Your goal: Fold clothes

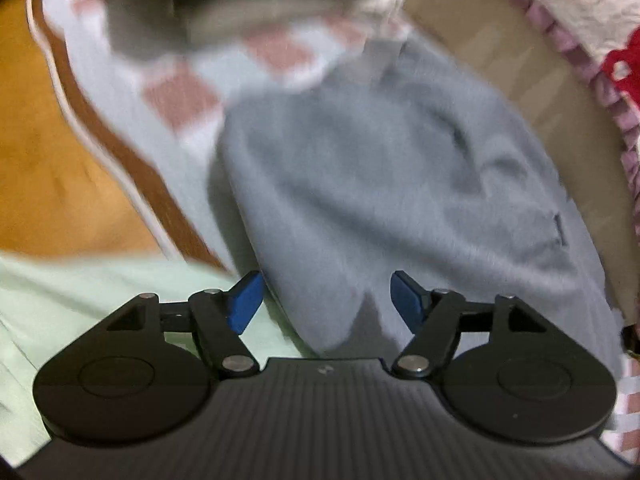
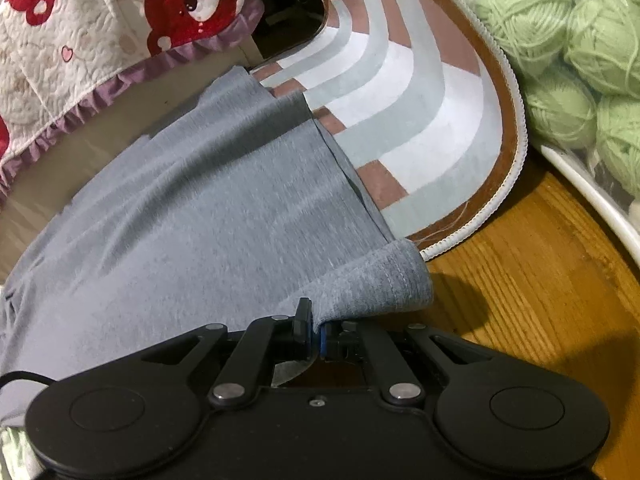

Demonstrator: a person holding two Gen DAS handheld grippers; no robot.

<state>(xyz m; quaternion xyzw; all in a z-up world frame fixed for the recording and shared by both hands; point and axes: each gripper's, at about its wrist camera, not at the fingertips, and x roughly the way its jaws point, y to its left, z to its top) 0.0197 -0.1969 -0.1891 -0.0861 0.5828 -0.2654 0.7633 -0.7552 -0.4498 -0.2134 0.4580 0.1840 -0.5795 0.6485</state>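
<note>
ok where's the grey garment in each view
Left wrist: grey garment fills the centre and right, reaching down between the open left gripper.
Right wrist: it fills the centre and left, its hem pinched in the shut right gripper.
Shared landmark: the striped mat under it.

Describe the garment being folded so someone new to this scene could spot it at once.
Find the striped rug with a brown border on the wooden floor. Lying across it is the grey garment, its hem pinched by the right gripper. Plain heathered grey sets it apart from its patterned neighbours.
</note>
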